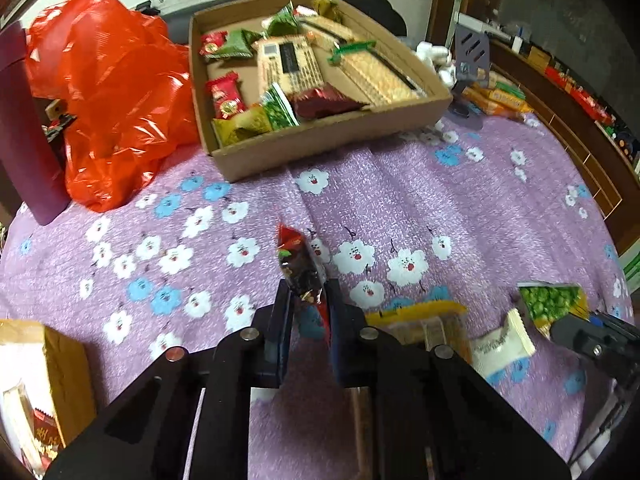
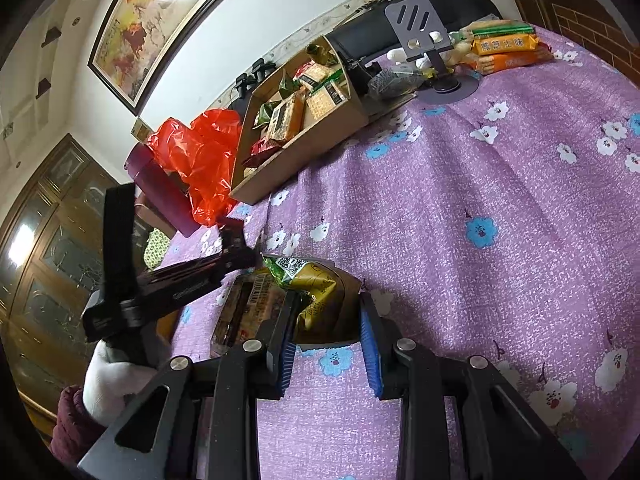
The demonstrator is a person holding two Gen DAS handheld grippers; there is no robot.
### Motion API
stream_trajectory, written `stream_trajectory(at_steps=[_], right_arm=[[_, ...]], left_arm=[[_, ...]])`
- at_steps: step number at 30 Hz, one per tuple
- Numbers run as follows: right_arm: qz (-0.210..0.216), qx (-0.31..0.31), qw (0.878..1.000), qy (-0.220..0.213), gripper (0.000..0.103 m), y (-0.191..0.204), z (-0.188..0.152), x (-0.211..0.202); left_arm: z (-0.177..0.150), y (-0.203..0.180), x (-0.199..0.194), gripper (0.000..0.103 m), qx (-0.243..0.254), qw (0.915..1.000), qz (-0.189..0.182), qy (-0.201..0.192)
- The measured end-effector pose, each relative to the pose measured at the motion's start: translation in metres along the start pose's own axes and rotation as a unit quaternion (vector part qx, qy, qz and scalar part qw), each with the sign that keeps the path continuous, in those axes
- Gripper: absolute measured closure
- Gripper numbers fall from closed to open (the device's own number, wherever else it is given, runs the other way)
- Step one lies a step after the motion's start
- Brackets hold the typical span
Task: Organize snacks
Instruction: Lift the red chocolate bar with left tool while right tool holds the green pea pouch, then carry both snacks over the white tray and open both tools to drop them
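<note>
Jaws clamp red snack packet — right gripper spread.

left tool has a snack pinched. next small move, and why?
Probably carry it forward to the open cardboard box and release there. The left tool is shut on a small red-and-dark foil snack packet, lifted over the purple flowered cloth, and the box ahead already holds similar snacks.

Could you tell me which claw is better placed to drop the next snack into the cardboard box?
Left: the left claw already grips a red-and-black snack packet facing the cardboard box.
</note>
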State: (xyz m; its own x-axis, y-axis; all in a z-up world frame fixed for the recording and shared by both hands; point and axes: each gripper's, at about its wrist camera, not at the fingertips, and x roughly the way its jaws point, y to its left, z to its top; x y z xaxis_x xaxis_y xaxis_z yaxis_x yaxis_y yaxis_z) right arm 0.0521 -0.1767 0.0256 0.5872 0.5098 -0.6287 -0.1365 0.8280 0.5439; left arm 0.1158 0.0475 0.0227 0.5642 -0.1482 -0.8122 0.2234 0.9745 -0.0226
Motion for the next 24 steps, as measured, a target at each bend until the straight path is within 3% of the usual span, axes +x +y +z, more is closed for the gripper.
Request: stream_trajectory(at_steps=[8, 15, 18, 24], right_arm=[[-0.002, -0.010, 1.000, -0.004, 0.073, 0.003, -0.001, -0.001], [0.003, -0.039, 0.999, -0.010, 0.074, 0.018, -0.006, -0.004], [0.009, -0.051, 0.999, -0.006, 0.074, 0.029, -0.010, -0.002], [0.027, -0.088, 0.996, 0.007, 0.074, 0.077, -0.026, -0.005]], left_arm=[[-0.018, 0.023, -0.057, 0.090, -0.027, 0.9982, -0.019, -0.051], [-0.056, 0.048, -0.114, 0.090, -0.062, 0.9941, -0.011, -0.088], [-0.081, 0.071, -0.143, 0.090, -0.092, 0.9900, 0.002, -0.108], [-0.139, 0.130, -0.195, 0.090, -0.176, 0.9731, 0.039, -0.144]])
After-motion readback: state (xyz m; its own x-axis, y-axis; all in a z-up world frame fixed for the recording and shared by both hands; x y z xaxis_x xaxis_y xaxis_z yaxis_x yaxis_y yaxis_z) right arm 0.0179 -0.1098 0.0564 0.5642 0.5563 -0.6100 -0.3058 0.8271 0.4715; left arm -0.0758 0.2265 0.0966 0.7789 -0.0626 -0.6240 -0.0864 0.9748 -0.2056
